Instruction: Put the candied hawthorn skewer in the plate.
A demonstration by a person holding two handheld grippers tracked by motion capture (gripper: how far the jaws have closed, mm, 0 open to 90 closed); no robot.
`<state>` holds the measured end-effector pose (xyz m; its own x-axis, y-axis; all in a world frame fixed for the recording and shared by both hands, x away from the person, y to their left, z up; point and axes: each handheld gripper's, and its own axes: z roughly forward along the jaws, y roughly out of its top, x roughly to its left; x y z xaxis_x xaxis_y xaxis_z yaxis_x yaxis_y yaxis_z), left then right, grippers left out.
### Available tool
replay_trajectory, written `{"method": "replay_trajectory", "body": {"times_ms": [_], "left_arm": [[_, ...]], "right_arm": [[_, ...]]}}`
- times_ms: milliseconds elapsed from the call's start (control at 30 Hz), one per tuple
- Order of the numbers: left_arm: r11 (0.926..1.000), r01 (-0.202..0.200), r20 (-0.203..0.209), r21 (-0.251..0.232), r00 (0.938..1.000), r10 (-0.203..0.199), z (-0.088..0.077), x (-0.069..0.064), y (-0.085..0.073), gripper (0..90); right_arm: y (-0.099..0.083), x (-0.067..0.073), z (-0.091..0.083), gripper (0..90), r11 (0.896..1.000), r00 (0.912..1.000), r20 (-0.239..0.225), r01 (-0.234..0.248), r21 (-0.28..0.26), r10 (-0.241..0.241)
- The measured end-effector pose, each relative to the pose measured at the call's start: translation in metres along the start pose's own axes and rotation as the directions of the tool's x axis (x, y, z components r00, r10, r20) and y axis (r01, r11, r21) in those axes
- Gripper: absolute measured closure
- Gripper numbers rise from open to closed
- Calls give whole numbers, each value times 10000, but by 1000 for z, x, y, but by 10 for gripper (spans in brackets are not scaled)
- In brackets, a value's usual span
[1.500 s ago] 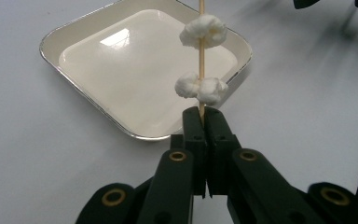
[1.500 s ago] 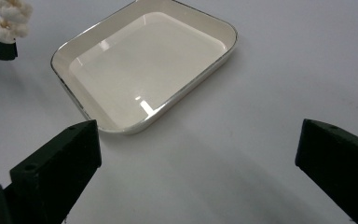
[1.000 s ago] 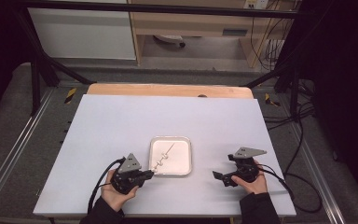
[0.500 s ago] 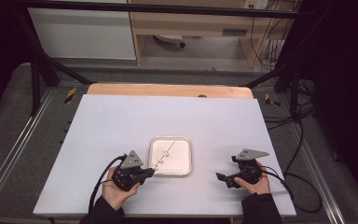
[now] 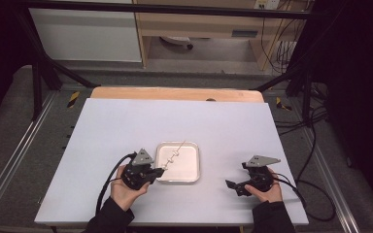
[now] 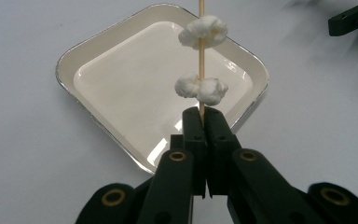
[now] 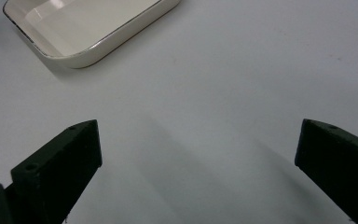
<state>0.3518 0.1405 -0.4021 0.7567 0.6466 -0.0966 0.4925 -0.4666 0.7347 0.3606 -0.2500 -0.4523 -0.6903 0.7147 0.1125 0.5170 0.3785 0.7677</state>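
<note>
My left gripper [image 6: 201, 111] [image 5: 159, 171] is shut on the near end of a thin wooden skewer [image 6: 201, 51] [image 5: 176, 151]. Two white marshmallow pieces [image 6: 200, 87] are threaded on the stick, which slants up over a square white tray [image 6: 98, 93] [image 5: 190, 171]. The tray sits on the white table near the front middle. Off to the tray's right, my right gripper [image 7: 196, 149] [image 5: 233, 186] stands open just above the bare table, jaws wide apart with nothing between them. A corner of the tray [image 7: 84, 42] lies ahead of it to the left.
The white tabletop [image 5: 175, 121] stretches far back to a wooden strip [image 5: 175, 93]. Metal frame rails run along both sides of the table. Cables [image 5: 306, 165] trail off the right edge.
The left gripper has lifted slightly and shifted with the skewer held over the tray. The right gripper has stayed where it was.
</note>
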Motion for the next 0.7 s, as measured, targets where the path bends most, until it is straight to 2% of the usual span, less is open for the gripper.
{"method": "replay_trajectory", "body": {"times_ms": [200,400,700], "left_arm": [[9999,-29,-238,140,9997,32,4,1,8,887],[9994,119,-397,338,9992,-106,14,5,14,887],[9957,204,-668,901,9977,-144,34,7,17,887]], "right_arm": [[0,0,-1,10,10000,10000,1,-32,-55,32],[0,0,-2,10,10000,10000,-36,-29,-59,29],[0,0,-1,10,10000,10000,-59,-32,-91,32]]}}
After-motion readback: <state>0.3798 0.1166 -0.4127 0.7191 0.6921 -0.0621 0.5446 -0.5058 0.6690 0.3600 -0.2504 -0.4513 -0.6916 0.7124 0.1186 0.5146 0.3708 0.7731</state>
